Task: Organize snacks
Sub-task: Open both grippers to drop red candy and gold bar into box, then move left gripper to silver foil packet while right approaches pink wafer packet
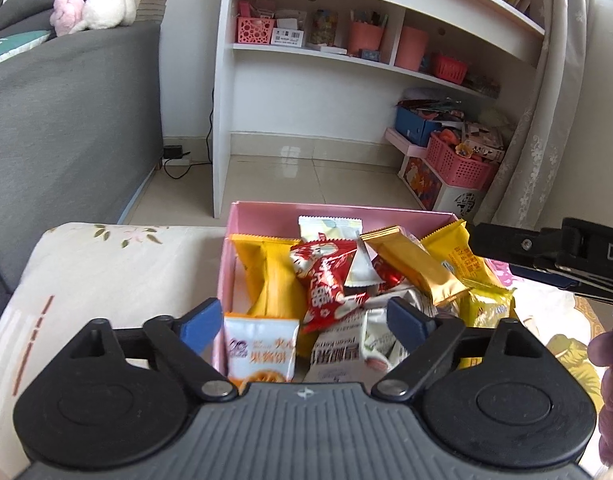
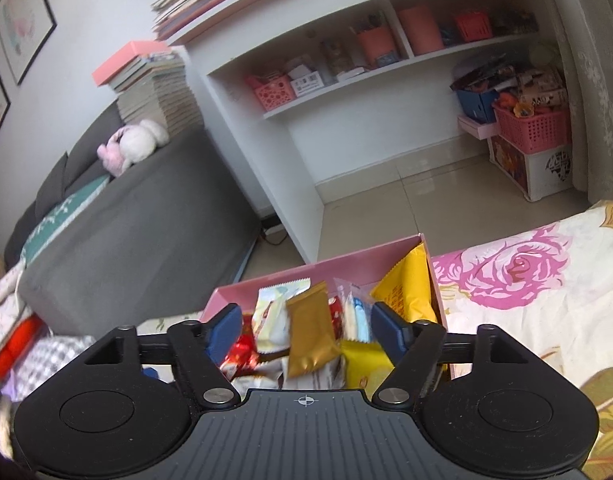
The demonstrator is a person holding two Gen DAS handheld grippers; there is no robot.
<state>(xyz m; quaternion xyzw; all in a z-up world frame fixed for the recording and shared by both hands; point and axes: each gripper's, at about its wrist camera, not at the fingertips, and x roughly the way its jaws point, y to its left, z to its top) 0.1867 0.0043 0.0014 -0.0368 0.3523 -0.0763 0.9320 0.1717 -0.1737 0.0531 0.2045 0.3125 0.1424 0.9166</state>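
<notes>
Both grippers, left and right, with jaws wide, holding nothing, above a pink box full of snack packets on the flowered bedcover.

A white shelf unit stands on the tiled floor. Left of it sits a grey sofa bearing a plush toy. Right of it, a pink basket tops a box.
</notes>
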